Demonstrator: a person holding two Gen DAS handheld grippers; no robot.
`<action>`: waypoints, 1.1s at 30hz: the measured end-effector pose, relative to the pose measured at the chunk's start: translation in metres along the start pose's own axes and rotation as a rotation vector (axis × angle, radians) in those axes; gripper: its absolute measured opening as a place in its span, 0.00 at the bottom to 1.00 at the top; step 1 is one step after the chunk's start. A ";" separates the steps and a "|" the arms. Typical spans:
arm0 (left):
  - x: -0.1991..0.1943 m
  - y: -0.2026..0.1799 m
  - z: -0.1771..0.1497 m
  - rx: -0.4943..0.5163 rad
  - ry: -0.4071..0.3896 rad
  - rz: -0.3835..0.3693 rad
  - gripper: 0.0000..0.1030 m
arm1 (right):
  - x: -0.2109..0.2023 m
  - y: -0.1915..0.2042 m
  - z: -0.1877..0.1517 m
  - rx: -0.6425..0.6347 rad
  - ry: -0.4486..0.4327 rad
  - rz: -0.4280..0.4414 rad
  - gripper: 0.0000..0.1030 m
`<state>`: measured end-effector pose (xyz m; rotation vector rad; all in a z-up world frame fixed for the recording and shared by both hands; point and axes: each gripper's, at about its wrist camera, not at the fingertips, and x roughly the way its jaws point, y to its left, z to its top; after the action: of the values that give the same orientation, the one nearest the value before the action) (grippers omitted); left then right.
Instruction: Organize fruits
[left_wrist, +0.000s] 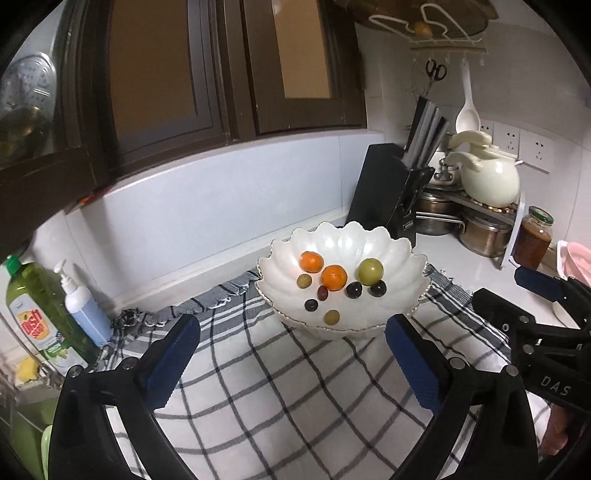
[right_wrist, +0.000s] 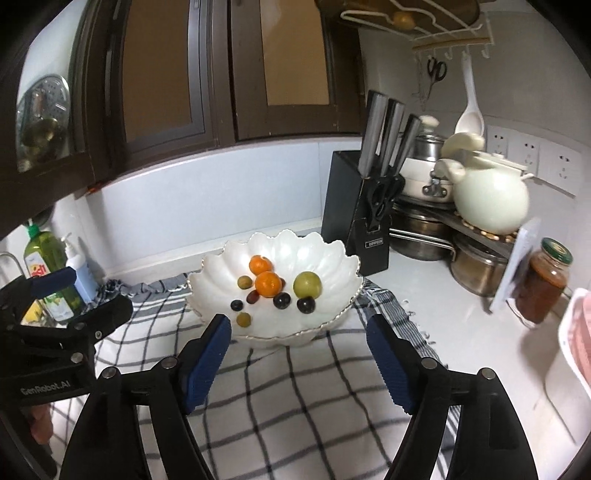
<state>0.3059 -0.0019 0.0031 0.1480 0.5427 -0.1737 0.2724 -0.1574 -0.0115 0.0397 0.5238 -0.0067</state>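
A white scalloped bowl stands on a checked cloth. It holds two small oranges, a large green fruit, several dark grapes and several small green grapes. My left gripper is open and empty above the cloth, just short of the bowl. My right gripper is open and empty, also just short of the bowl. Each gripper shows at the edge of the other's view.
A black knife block stands behind the bowl. Pots, a white kettle and a sauce jar are at the right. Dish soap and a pump bottle stand at the left.
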 end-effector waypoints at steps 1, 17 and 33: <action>-0.005 -0.001 -0.002 0.001 -0.007 0.001 1.00 | -0.005 0.000 -0.001 0.000 -0.004 -0.002 0.75; -0.116 -0.036 -0.041 -0.069 -0.106 0.020 1.00 | -0.104 -0.014 -0.027 -0.033 -0.063 0.025 0.82; -0.206 -0.072 -0.086 -0.074 -0.135 0.059 1.00 | -0.203 -0.031 -0.076 -0.080 -0.096 0.033 0.82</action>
<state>0.0752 -0.0303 0.0315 0.0797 0.4089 -0.1049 0.0580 -0.1857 0.0234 -0.0300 0.4266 0.0439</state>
